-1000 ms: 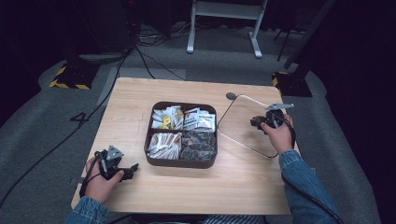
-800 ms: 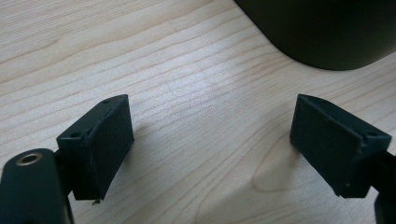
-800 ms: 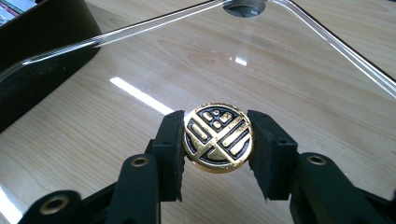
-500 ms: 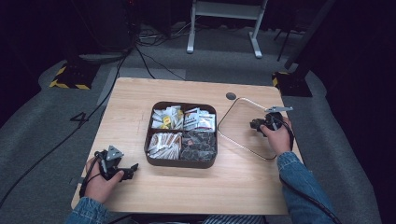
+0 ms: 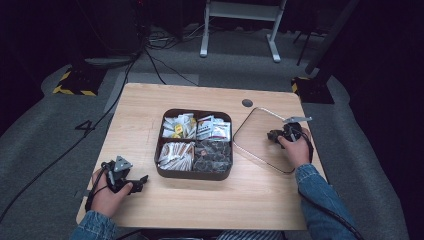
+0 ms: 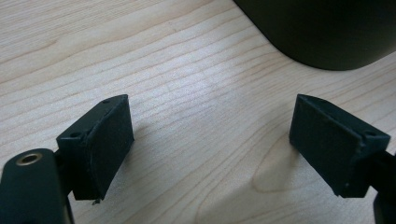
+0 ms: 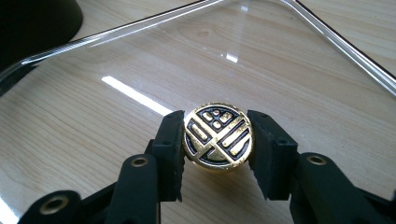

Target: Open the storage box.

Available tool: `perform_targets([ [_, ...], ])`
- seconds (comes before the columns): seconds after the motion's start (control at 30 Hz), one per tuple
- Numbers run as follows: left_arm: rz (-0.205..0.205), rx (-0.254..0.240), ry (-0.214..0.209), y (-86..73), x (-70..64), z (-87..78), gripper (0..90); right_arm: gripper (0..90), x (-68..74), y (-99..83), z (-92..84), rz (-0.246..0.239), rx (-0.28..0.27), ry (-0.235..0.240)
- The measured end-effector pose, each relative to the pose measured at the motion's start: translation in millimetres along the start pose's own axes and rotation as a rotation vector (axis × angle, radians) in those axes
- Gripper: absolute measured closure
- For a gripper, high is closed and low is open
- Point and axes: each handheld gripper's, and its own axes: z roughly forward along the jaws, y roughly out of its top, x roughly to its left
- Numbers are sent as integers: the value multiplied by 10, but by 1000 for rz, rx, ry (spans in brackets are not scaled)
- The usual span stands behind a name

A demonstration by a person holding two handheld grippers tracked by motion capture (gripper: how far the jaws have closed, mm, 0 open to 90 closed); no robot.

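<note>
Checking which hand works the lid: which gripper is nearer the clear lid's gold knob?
Right. The right gripper clamps the gold knob; the left gripper rests beyond the box.

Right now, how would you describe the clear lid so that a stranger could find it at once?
Start at the dark four-compartment box of packets in the middle of the wooden table. Directly to its right a flat, transparent lid with rounded corners lies on the wood. Unlike anything near it, you see the grain through it, and the right gripper clamps its round gold-and-black knob.
</note>
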Motion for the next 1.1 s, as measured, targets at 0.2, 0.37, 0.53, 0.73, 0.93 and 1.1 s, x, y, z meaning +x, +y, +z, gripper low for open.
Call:
perform_targets([
  [0.2, 0, 0, 0, 0, 0, 0, 138, 587, -11, -37, 30, -7, 16, -13],
  [0.37, -1, 0, -2, 3, 0, 3, 138, 580, -5, -45, 38, 7, 10, -15],
  [0.53, -2, -1, -3, 4, -1, 8, 138, 393, 22, 10, 18, 22, -24, -26],
  [0.73, 2, 0, -3, 11, 3, 10, 138, 340, 53, 70, -41, 25, -44, -35],
  [0.93, -1, -2, -4, 12, 1, 13, 138, 332, 97, 162, -180, 31, -85, -25],
  [1.1, 5, -3, -2, 19, 4, 21, 137, 332, 198, 278, -297, 25, -127, 1],
])
